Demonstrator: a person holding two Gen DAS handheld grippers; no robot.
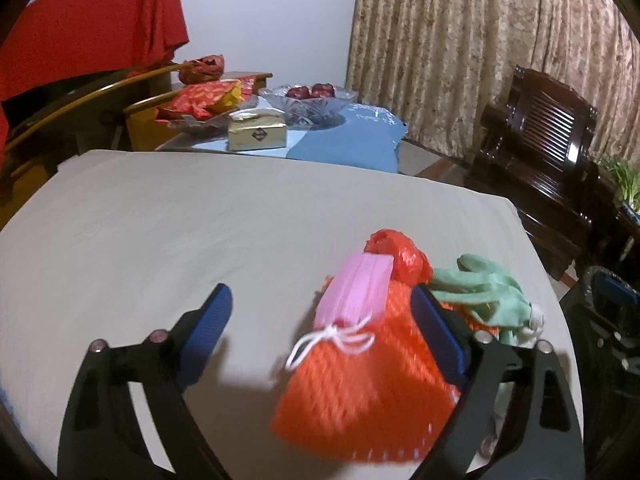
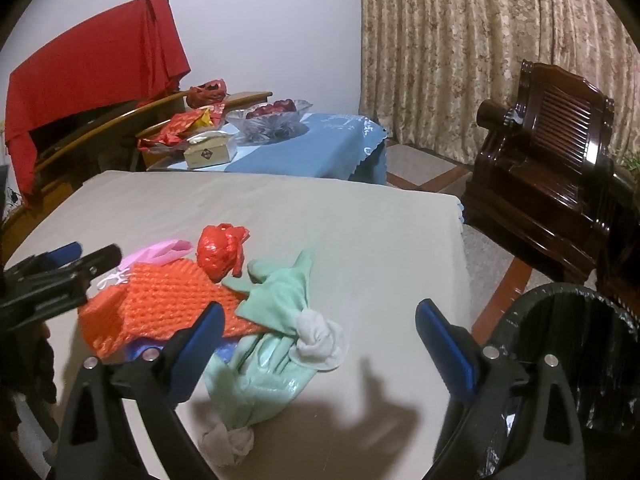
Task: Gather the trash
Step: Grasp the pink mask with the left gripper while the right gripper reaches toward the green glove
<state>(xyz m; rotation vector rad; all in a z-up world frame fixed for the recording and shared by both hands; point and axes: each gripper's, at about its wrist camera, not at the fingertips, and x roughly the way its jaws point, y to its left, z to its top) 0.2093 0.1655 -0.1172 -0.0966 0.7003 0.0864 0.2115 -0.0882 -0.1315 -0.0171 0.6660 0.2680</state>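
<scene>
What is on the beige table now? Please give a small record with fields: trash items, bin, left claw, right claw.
surface: beige table
trash items: orange mesh bag, pink mask, crumpled red bag, green gloves, all in one pile
bin: black-lined bin, beside the table's right edge
left claw: open, mesh bag and mask between its fingers
right claw: open, over the gloves, holding nothing

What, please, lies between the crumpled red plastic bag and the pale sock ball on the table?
In the right wrist view, green rubber gloves lie between the red plastic bag and the sock ball.
</scene>
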